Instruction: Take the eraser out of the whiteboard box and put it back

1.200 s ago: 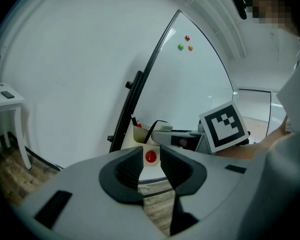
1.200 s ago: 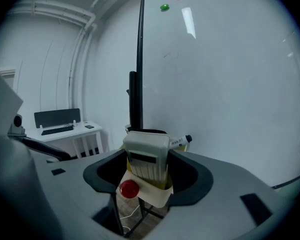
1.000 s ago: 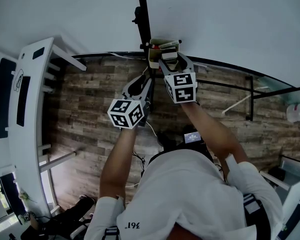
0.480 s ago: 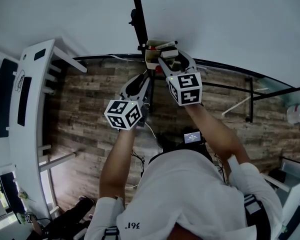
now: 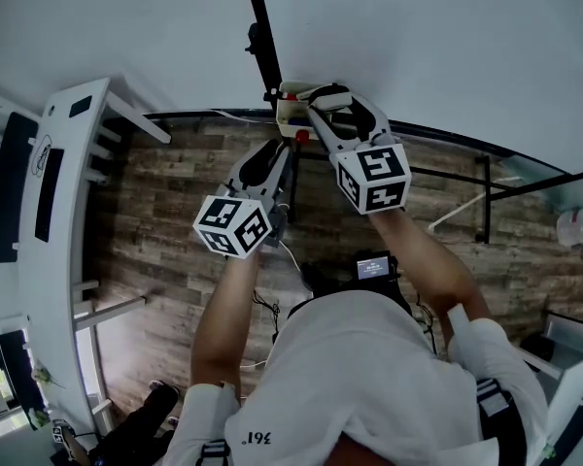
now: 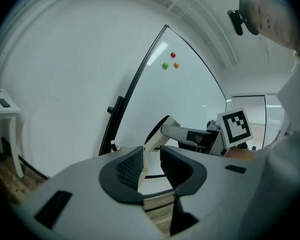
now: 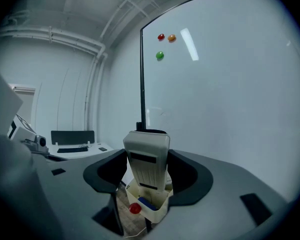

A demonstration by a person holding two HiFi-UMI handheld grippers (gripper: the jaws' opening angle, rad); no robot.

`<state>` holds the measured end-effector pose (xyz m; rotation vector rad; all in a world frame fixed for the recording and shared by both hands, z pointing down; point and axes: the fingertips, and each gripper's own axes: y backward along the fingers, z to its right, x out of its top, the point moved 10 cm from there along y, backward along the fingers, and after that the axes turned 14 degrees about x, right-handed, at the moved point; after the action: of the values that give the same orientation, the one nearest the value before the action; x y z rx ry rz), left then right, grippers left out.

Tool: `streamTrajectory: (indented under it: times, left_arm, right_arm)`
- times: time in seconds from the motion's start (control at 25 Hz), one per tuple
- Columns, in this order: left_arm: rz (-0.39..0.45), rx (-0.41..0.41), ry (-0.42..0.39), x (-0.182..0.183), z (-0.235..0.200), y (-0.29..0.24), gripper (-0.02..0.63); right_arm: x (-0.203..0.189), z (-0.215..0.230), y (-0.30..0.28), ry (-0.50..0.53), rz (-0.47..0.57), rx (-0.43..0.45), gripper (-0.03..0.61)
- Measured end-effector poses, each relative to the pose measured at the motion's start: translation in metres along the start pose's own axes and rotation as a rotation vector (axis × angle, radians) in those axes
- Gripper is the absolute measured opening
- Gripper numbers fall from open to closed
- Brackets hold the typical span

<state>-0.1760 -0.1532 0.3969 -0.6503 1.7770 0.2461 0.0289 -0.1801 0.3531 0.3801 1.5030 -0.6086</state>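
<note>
The right tool (image 7: 148, 171) is clamped on the cream eraser (image 7: 147, 156), holding it upright directly above the box (image 7: 157, 210). The eraser's lower end is at the box's mouth; whether it dips inside I cannot tell. A red piece (image 7: 135, 208) and a blue one (image 7: 146, 203) lie in the box. The box sits at the foot of the whiteboard (image 7: 230, 89), and well above it three round magnets (image 7: 161, 37) cling to the board. The left tool (image 6: 151, 166) is near the box, lower and to its left, with its jaws a narrow gap apart and nothing between them.
</note>
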Motion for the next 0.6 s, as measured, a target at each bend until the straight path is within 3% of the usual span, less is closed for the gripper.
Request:
streamTrajectory:
  times: [0.6]
  left_arm:
    - [0.117, -0.010, 0.016, 0.038, 0.046, 0.037, 0.095]
  right_arm:
    - [0.060, 0.012, 0.081, -0.104, 0.176, 0.132, 0.273]
